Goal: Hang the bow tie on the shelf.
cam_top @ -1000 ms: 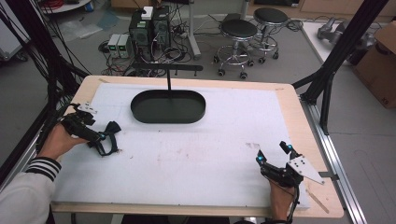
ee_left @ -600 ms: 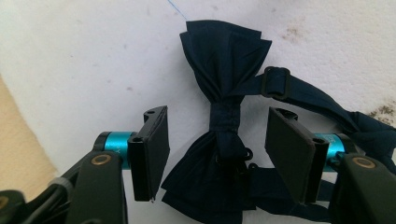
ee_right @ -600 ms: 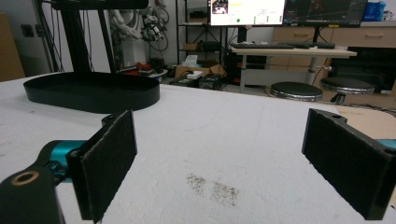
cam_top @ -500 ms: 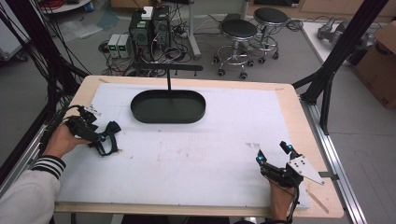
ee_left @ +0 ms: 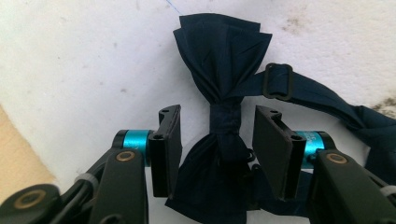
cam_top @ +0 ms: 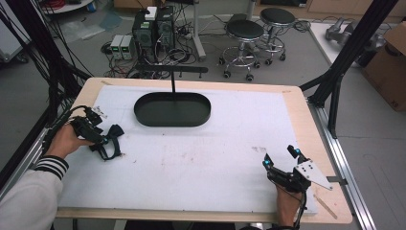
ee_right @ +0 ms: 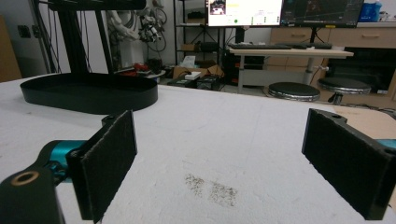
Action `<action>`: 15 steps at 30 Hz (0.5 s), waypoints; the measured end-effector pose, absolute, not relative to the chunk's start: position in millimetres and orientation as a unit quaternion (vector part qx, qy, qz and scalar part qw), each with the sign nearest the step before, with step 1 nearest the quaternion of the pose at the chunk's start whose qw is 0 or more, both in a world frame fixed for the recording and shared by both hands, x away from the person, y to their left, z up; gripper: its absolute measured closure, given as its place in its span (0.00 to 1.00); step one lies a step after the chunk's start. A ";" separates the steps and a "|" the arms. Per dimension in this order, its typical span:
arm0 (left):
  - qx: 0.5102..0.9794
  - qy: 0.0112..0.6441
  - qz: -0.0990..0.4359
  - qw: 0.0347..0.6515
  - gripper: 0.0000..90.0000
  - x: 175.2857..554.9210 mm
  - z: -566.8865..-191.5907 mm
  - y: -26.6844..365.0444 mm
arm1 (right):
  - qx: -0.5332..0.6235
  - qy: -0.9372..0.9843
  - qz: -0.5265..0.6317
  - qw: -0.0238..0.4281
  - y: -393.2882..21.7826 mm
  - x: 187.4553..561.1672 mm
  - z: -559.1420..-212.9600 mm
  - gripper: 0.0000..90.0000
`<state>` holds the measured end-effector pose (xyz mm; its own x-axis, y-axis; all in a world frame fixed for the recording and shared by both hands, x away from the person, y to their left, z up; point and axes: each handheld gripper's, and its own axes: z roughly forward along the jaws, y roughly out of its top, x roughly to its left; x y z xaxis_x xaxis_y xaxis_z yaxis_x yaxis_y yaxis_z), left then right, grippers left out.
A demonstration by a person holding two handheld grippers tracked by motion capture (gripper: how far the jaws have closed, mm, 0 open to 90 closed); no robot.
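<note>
Presently, a navy bow tie point(ee_left: 223, 126) is shown lying flat on the white table cover point(cam_top: 215, 158), near the table's nine-o'clock edge and well apart from the black oval tray point(cam_top: 172, 109) at twelve o'clock. The left gripper point(ee_left: 218, 147) is seen straddling the tie's central knot; its jaws have just been closing, yet a gap remains on each side, so nothing is gripped. A slip may be expected if the pads catch only the loose lower wing, and the strap with its slider point(ee_left: 278, 82), trailing toward three o'clock, could drag or snag when lifted. The left hand point(cam_top: 64, 140) is held low, the gripper angled down onto the cloth. The right gripper point(cam_top: 282, 160) is rested near five o'clock, jaws wide apart and empty, pointing toward the tray.
</note>
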<state>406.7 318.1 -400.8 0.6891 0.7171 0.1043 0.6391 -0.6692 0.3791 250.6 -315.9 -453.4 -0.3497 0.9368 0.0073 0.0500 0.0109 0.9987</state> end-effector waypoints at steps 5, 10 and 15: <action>0.911 0.365 0.122 0.147 0.65 408.3 -405.2 316.4 | 0.417 0.593 0.567 0.390 -315.7 250.2 -453.5 0.10; 0.910 0.367 0.119 0.149 0.77 409.0 -405.8 315.5 | 0.419 0.592 0.568 0.388 -315.5 249.9 -453.5 0.10; 0.910 0.368 0.122 0.145 0.81 409.1 -406.6 314.3 | 0.419 0.592 0.568 0.389 -315.5 250.0 -453.5 0.10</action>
